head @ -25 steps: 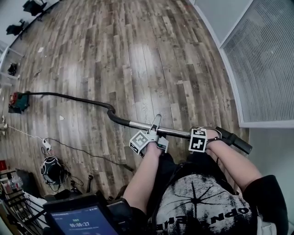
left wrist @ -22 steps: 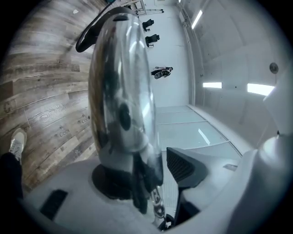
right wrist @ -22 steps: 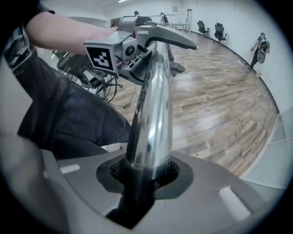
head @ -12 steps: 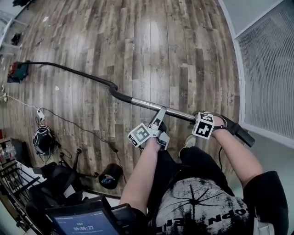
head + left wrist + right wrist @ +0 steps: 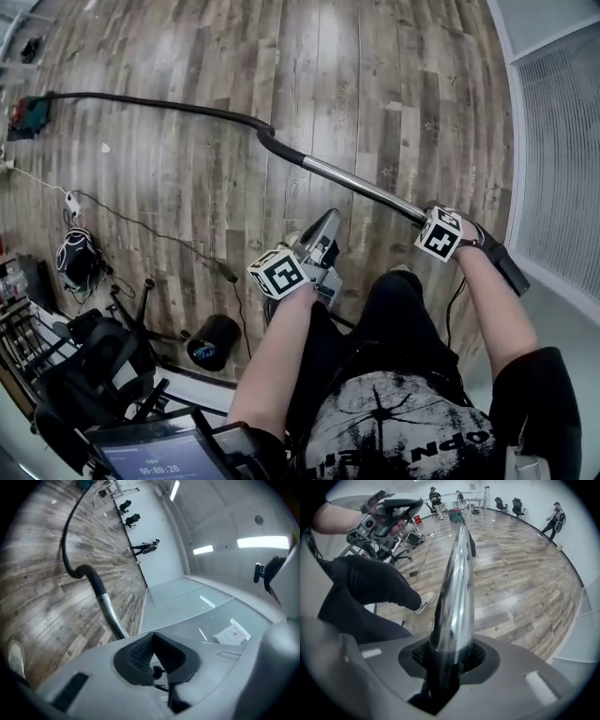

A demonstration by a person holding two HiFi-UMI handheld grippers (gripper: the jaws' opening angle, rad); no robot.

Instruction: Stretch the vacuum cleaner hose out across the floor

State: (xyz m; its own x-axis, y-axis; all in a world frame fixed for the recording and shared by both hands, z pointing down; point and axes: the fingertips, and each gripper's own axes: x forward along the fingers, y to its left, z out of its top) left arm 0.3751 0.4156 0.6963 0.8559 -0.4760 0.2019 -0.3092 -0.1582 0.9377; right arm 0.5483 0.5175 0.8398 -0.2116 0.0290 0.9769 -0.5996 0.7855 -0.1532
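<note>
The vacuum cleaner point(image 5: 28, 111) sits at the far left of the floor. Its black hose point(image 5: 169, 105) runs right to a bend, then a chrome wand point(image 5: 366, 190) slants down to my right gripper point(image 5: 433, 221), which is shut on the wand near its black handle end point(image 5: 506, 267). In the right gripper view the wand point(image 5: 457, 588) passes between the pads of the right gripper point(image 5: 450, 660). My left gripper point(image 5: 326, 228) hangs off the wand above the person's knee. Its jaws have just been closing and meet with nothing between them. From the left gripper point(image 5: 152, 660) the wand point(image 5: 110, 616) shows beyond it.
A black cylinder point(image 5: 214, 342) and an office chair point(image 5: 103, 366) stand at the lower left. A thin cable point(image 5: 159, 239) crosses the floor to a power strip point(image 5: 70, 200). A glass wall point(image 5: 562, 141) runs along the right. People point(image 5: 555, 515) stand far off.
The left gripper came off the wand, sank toward the knee and shut. The right gripper went down with the wand, whose handle end now sits lower.
</note>
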